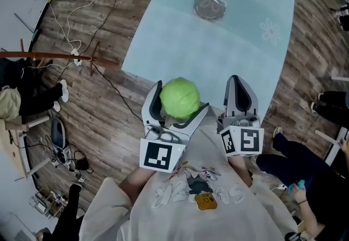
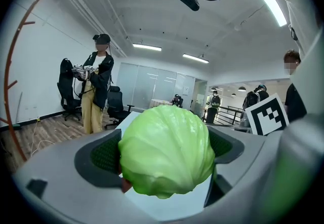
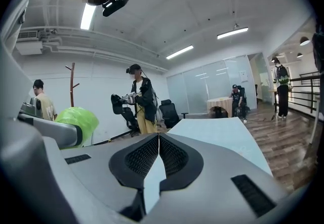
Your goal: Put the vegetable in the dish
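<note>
The left gripper (image 1: pixel 180 104) is held up close to the person's chest. Its jaws are spread wide and pressed against the two sides of a round, pale green cabbage (image 1: pixel 180 97), which fills the gap between the pads. In the left gripper view the cabbage (image 2: pixel 166 151) bulges out past the jaws and is in the air, resting on nothing.

Just beside it, the right gripper (image 1: pixel 241 95) has its jaws drawn together tip to tip, with nothing between them.

Beyond both grippers a long, pale blue table (image 1: pixel 245 54) stretches away. A clear glass dish (image 1: pixel 209 6) sits alone near the far end, well apart from the cabbage.

The step in hand looks like the carry — the vegetable is gripped and lifted but not yet delivered. The next move would call for reaching the left gripper forward along the table, lowering the cabbage over the middle of the dish, then easing the jaws apart — gently, since a round head could roll off a shallow rim.
</note>
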A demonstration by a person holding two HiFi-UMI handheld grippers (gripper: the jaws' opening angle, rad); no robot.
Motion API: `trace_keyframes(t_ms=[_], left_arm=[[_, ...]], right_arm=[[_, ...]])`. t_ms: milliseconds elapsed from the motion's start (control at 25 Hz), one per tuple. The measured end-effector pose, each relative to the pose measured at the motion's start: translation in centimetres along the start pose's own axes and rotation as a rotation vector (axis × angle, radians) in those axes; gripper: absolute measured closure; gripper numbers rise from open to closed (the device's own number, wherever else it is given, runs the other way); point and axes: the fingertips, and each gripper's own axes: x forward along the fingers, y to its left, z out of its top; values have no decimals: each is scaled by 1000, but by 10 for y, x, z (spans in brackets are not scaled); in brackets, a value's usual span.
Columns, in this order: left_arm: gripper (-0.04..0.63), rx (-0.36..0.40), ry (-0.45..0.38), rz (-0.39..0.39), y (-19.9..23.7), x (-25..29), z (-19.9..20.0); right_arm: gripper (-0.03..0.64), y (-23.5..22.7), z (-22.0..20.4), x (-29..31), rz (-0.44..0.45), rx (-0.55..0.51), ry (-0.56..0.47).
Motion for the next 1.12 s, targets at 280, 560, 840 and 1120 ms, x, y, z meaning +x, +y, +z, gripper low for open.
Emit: trace_keyframes(t_ms=[280,560,840,1120], left_arm=[[69,37,27,-36,-1,62,14],[69,33,59,-40,6,106,19],[69,65,78,-64,16,131,23],[69,85,101,-102,31,158,22]], right_arm=[[594,-35,11,53,11,29,8],[594,-59,17,87,6,41,10],[594,-69,18,99,-24,56,13],[594,-72,17,120,-57,61,6]])
